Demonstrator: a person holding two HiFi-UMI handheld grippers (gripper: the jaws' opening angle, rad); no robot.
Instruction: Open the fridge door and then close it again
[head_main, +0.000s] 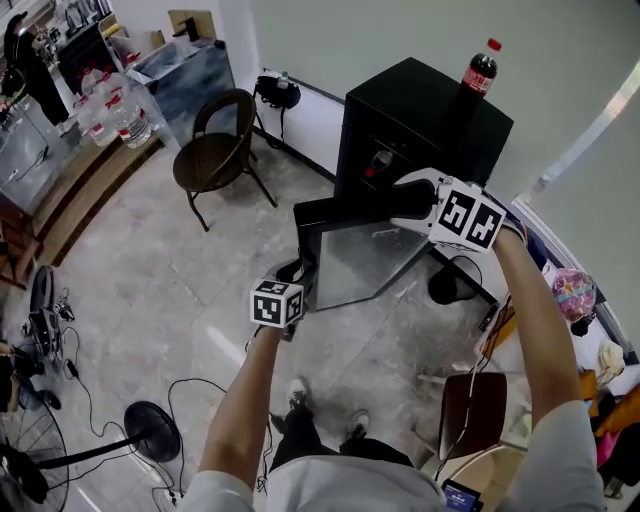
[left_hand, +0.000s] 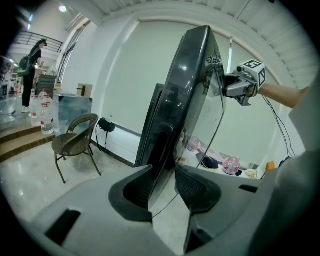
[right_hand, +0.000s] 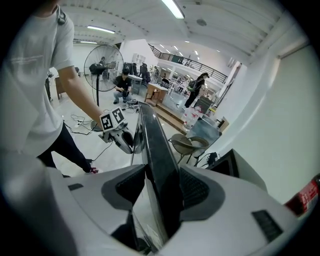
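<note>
1. Plainly, the fridge door (head_main: 350, 255) stands swung open. Its glass panel juts from the black fridge (head_main: 420, 110) toward the lower left of the head view's centre.
2. The fridge itself sits at the upper right of that view, against the pale wall, with its dark inside exposed behind the door.
3. The left gripper (left_hand: 162, 187) has its jaws closed on the door's free outer edge. In the left gripper view the dark frame fills the gap between both pads.
4. The right gripper (right_hand: 160, 187) has its jaws closed over the door's top edge, nearer the fridge. In the right gripper view the black rim sits between the pads and meets each of them.
5. Both of the person's arms reach up from the bottom of the head view, one to each end of the door.
6. A cola bottle (head_main: 480, 68) with a red cap stands upright on top of the fridge.
7. A dark wicker chair (head_main: 215, 150) stands on the tiled floor (head_main: 150, 300) left of the fridge, well apart from the door.
8. A floor fan (head_main: 150, 432) lies at the lower left of the head view, with cables trailing near it.
</note>
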